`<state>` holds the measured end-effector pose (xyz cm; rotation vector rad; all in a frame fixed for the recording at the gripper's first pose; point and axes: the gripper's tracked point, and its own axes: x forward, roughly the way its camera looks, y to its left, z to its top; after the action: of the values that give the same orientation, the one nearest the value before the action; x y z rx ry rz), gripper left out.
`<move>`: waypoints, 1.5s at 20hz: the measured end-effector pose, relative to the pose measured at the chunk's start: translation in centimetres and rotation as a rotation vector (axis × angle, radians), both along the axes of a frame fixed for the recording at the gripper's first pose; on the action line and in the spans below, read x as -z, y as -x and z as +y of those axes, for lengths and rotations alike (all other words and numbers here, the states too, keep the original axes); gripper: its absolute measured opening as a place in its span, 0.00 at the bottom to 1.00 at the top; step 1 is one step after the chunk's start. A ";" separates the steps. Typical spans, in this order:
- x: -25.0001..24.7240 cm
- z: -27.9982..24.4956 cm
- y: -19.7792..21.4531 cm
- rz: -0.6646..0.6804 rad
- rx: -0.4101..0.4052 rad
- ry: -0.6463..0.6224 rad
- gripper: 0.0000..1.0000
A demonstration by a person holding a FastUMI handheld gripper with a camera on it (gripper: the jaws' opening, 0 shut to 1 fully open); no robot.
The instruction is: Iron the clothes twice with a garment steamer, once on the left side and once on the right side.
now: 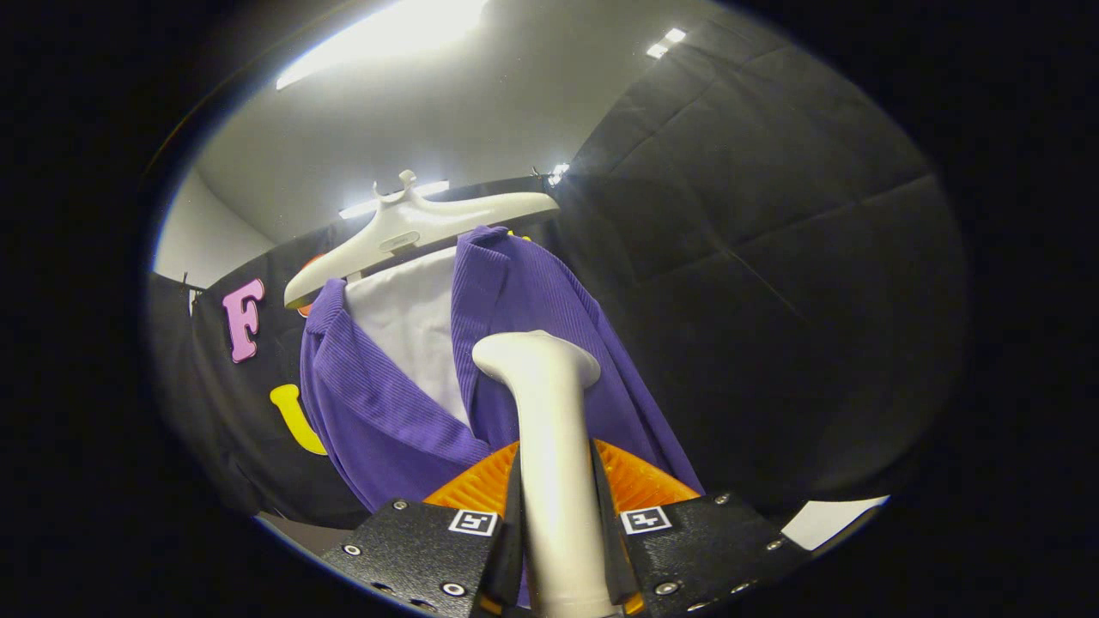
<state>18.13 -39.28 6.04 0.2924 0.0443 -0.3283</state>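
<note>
Hanging from a white hanger (412, 227), the purple jacket (378, 412) drapes open over a white lining, its ribbed cloth looking fairly smooth. Right of its lapel, the gripper (556, 524) pinches the garment steamer (549, 429) handle between both fingers, head up against the jacket's right half. Which pass this is cannot be told.

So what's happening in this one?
A hand-held gripper is clamped on the white handle of a garment steamer, both fingers pressing its sides. The steamer's head sits against or very close to the right front panel of a purple ribbed jacket. The jacket hangs over a white shirt on a white hanger, in front of the black booth wall.
</note>
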 end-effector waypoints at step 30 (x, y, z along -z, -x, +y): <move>18.4 -1.9 5.2 0.336 0.040 -0.030 0.38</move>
<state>12.90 -41.15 -12.33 0.2653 0.3746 -0.4140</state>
